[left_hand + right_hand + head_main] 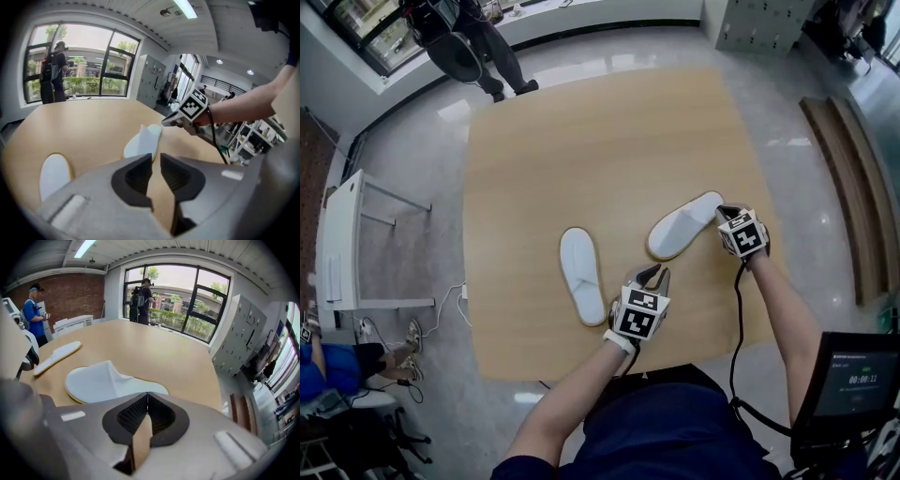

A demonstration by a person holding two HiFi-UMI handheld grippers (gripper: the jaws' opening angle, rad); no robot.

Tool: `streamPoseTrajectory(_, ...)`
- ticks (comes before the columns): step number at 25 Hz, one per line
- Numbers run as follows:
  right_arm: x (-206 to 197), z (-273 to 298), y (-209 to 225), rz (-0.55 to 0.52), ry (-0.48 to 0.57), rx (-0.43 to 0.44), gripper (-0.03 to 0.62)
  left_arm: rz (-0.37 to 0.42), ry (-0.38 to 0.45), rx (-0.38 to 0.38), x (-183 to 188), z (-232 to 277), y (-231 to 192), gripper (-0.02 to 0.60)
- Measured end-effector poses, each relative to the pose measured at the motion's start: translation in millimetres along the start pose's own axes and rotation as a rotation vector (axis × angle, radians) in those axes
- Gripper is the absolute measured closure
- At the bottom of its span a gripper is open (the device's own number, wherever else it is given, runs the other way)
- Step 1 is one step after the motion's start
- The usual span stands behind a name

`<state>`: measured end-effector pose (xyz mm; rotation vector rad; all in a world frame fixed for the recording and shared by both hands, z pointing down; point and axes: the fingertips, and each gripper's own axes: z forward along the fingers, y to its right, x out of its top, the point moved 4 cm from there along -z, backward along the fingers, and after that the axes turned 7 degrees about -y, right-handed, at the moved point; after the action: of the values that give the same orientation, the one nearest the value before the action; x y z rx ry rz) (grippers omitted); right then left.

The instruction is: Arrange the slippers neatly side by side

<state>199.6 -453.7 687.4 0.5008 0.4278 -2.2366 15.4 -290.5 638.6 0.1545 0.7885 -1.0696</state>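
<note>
**A:** Two white slippers on the wooden table [609, 141]: the straight slipper [581, 275] near the left gripper [652, 274], the angled slipper [682, 227] before the right gripper [727, 212].

**B:** Right jaws meet, empty; left jaws slightly parted, empty. I'd open, pinch the angled heel, swing it parallel.

We look steeply down on the table [534, 150]; low and close, the left gripper view faces 12 o'clock, the right 10 o'clock, sharing one slipper [682, 228].
</note>
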Motion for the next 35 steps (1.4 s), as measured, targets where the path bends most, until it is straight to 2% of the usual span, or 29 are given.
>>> streamPoseTrajectory(3, 12.6, 20.7, 16.4, -0.097, -0.038, 0.002, 0.583, 0.024, -0.097, -0.018, 8.4, 51.0, 5.4, 0.522)
streamPoseTrajectory(7, 17.3, 36.5, 20.6, -0.185, -0.105, 0.000, 0.583, -0.017, -0.221, 0.017, -5.0, 89.5, -14.6, 0.523)
streamPoseTrajectory(10, 4.6, 40.2, 16.1, -0.156, -0.092, 0.020, 0.583, -0.032, -0.228, 0.066, -6.9, 91.3, -36.5, 0.570)
streamPoseTrajectory(15, -18.6, 18.1, -4.9, -0.121, -0.064, 0.046, 0.583, -0.038, -0.240, 0.135, -7.8, 76.6, -61.3, 0.571)
streamPoseTrajectory(20, -49.0, -10.9, -54.1, -0.034, -0.119, 0.117, 0.583, -0.012, -0.259, 0.209, -14.7, 59.0, -84.8, 0.571)
streamPoseTrajectory(26, -86.8, -38.7, -141.4, 0.037, -0.130, 0.267, 0.583, -0.003, -0.251, 0.277, -18.3, 51.1, -116.7, 0.569)
streamPoseTrajectory(31, -96.7, -49.9, -207.1, 0.026, -0.150, 0.362, 0.583, 0.024, -0.258, 0.285, -13.9, 55.6, -125.3, 0.569)
streamPoseTrajectory(35, -93.5, -46.3, -230.2, 0.044, -0.158, 0.389, 0.583, 0.045, -0.265, 0.289, -9.0, 65.4, -131.6, 0.569)
